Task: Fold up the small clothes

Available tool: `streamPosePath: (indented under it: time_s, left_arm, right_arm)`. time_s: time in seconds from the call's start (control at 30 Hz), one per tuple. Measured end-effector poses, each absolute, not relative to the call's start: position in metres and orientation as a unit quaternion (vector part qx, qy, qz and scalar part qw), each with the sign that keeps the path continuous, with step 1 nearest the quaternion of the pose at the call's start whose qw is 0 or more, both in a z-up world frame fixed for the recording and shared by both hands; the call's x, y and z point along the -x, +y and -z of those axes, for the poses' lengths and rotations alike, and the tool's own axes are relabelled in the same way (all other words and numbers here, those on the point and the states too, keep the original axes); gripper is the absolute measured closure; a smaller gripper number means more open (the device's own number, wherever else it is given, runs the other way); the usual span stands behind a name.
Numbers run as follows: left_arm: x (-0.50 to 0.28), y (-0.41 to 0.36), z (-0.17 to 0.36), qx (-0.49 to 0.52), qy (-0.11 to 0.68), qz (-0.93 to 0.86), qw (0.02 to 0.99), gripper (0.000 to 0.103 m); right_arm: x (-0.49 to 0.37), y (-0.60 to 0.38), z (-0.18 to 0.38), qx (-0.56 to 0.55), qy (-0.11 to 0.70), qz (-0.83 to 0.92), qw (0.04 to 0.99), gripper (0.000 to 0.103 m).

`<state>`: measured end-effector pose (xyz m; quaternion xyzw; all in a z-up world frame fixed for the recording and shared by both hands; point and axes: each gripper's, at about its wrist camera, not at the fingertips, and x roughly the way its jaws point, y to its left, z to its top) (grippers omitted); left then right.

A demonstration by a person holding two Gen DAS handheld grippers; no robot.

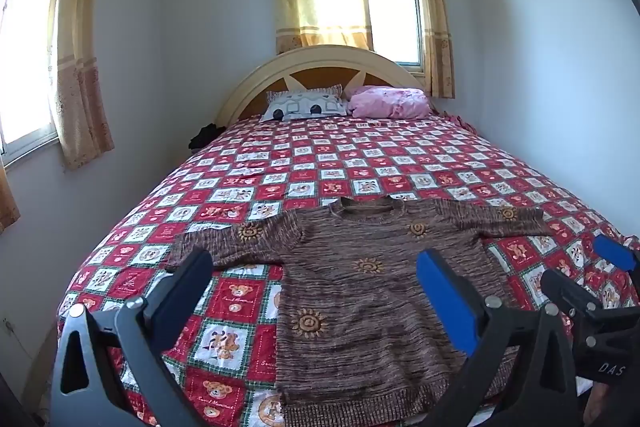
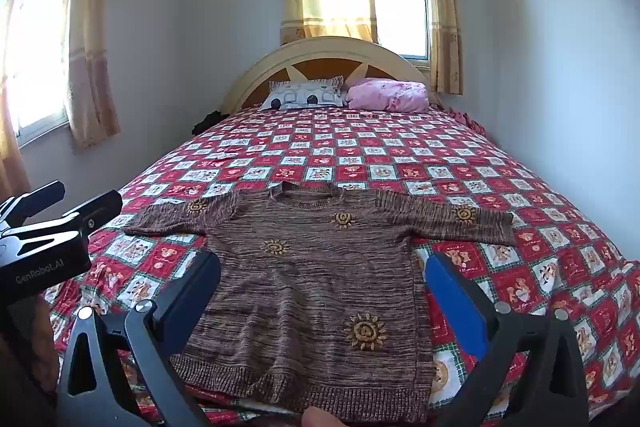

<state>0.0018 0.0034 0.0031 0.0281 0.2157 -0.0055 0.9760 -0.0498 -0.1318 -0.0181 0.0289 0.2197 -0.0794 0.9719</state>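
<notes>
A small brown knit sweater (image 1: 360, 291) with orange sun motifs lies flat, front up, sleeves spread out, on the near part of the bed; it also shows in the right wrist view (image 2: 312, 291). My left gripper (image 1: 316, 279) is open and empty, held above the sweater's left side near the hem. My right gripper (image 2: 320, 283) is open and empty, above the sweater's lower body. The right gripper shows at the right edge of the left wrist view (image 1: 580, 275). The left gripper shows at the left edge of the right wrist view (image 2: 60, 207).
The bed has a red and white checked teddy-bear bedspread (image 1: 360, 163). A patterned pillow (image 1: 304, 105) and a pink bundle (image 1: 390, 103) lie by the cream headboard (image 1: 320, 61). Walls and curtained windows stand on both sides. A fingertip (image 2: 316, 417) shows at the bottom edge.
</notes>
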Motion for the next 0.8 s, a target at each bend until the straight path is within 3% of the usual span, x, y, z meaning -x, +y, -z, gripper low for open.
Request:
streamPosePath:
  time_s: [0.8]
  left_arm:
    - [-0.007, 0.0081, 0.0039, -0.026, 0.221, 0.003, 0.975, 0.0]
  right_arm:
    - [0.0481, -0.1305, 0.0169, -0.026, 0.22, 0.083, 0.972, 0.001]
